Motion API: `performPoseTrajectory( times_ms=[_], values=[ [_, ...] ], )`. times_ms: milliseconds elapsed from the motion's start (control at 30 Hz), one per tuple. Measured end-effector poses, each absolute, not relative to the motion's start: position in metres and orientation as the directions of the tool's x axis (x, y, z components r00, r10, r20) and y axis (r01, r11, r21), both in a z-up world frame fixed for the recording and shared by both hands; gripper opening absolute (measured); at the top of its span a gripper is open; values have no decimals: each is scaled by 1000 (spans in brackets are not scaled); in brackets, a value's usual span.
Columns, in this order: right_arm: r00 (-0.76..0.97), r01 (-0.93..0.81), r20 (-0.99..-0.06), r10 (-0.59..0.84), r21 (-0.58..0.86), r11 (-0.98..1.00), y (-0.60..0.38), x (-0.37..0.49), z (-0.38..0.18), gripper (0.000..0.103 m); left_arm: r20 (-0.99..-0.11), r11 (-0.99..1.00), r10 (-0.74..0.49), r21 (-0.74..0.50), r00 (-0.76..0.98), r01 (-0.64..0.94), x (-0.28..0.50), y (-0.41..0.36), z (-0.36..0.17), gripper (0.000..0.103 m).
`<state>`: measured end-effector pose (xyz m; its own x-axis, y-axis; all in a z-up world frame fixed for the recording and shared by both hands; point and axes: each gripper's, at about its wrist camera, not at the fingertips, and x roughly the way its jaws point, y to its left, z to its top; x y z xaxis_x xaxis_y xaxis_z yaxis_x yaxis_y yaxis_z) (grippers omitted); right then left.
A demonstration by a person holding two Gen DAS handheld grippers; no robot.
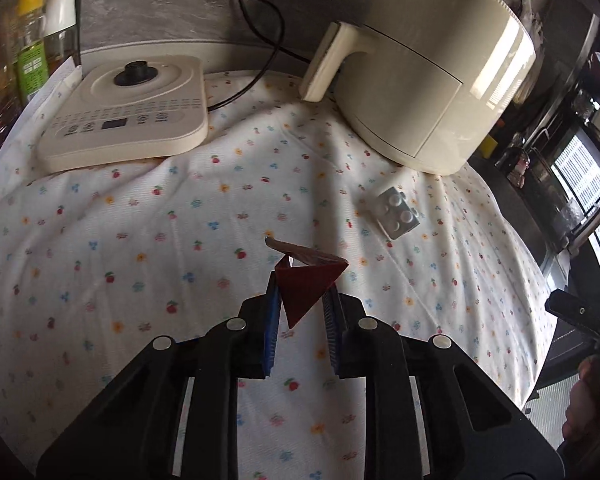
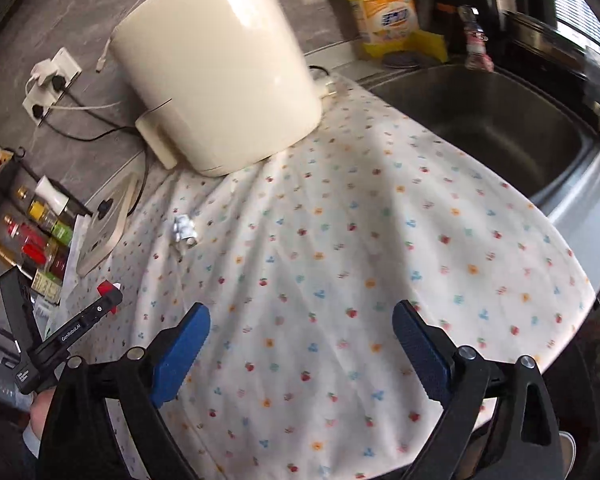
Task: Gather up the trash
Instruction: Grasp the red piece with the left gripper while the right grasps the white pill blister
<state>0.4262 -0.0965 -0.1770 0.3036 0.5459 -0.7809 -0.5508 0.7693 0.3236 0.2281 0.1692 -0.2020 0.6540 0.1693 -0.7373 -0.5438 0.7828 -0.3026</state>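
A red wrapper is pinched in the left tool, while the foil pack near the air fryer remains uncollected and the right tool is held spread.

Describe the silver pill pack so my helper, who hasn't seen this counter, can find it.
Start at the big cream air fryer on the floral cloth. Just in front of its base lies the blister pack, the only silvery, bubble-studded thing there; the red wrapper is in the left gripper.
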Motion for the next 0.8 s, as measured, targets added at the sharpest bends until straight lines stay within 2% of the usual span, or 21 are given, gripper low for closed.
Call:
performPoseTrajectory(
  times_ms=[333, 433, 567, 733, 800],
  values=[
    [184, -683, -804, 566, 309, 662, 2, 421, -188, 64, -728, 693, 256, -321, 636, -646, 165, 206, -198, 20],
    [170, -699, -809, 562, 303, 647, 24, 422, -193, 63, -733, 674, 272, -318, 624, -667, 152, 211, -200, 20],
    [165, -716, -817, 552, 286, 637, 53, 427, -199, 58, -738, 659, 282, -315, 613, -683, 138, 213, -201, 20],
    [214, -711, -832, 512, 227, 666, 85, 441, -211, 57, -740, 652, 282, -319, 611, -688, 133, 217, -207, 21],
    [220, -699, -850, 478, 205, 685, 91, 447, -219, 35, -738, 644, 277, -333, 616, -689, 138, 220, -209, 21]
  ],
)
